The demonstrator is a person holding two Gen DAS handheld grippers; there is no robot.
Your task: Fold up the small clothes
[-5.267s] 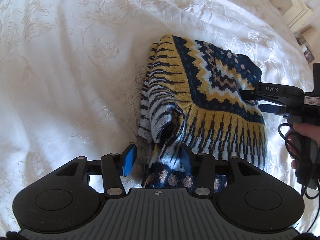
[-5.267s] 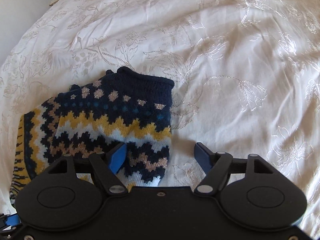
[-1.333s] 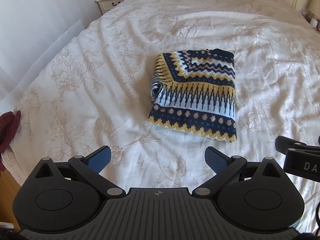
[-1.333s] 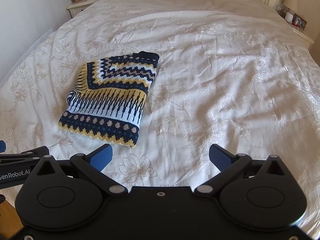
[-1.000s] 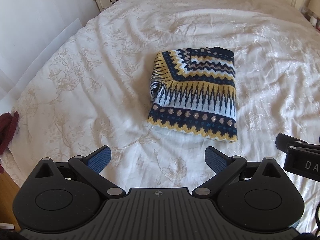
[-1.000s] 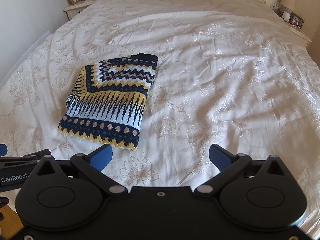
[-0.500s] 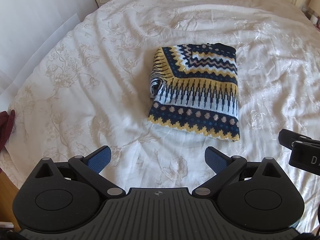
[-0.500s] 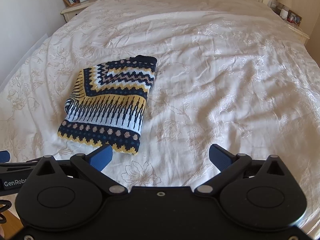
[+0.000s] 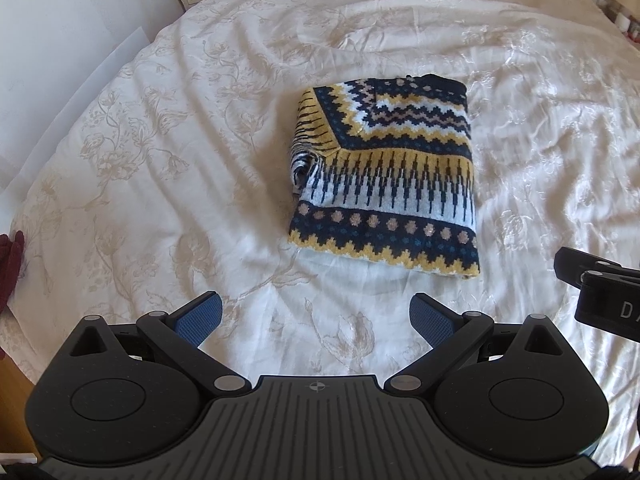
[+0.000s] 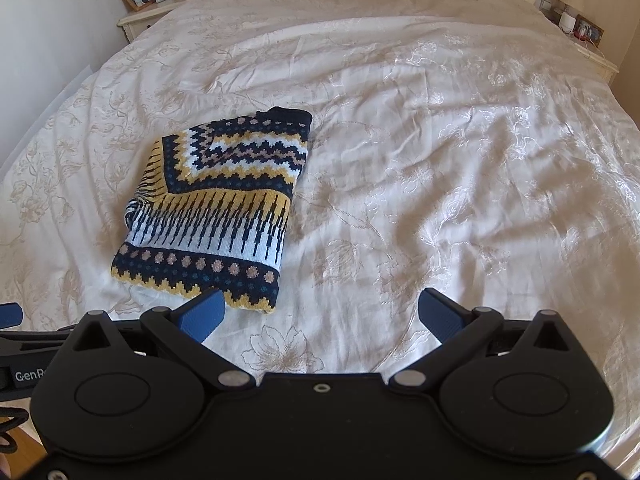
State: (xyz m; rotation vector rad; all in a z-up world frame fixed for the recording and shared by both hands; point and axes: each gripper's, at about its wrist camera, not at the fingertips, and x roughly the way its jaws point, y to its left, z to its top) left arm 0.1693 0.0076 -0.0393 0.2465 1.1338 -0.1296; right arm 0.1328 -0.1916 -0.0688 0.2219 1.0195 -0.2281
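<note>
A small knitted sweater (image 9: pixel 384 172) in navy, yellow and white zigzag bands lies folded into a neat rectangle on the white floral bedspread (image 9: pixel 160 184). It also shows in the right wrist view (image 10: pixel 216 208). My left gripper (image 9: pixel 316 318) is open and empty, held above the bed a short way in front of the sweater's near hem. My right gripper (image 10: pixel 322 316) is open and empty, near the sweater's front right corner; its body shows at the right edge of the left wrist view (image 9: pixel 600 292).
A bedside table (image 10: pixel 156 8) with a photo frame and a clock stands at the far left, another one (image 10: pixel 588 44) with a lamp at the far right. A dark red cloth (image 9: pixel 10 260) lies at the bed's left edge. Wooden floor (image 10: pixel 20 444) shows below.
Both grippers let go of the folded sweater and pulled back and up from it. Over the last second the views shifted only slightly; the sweater lies still.
</note>
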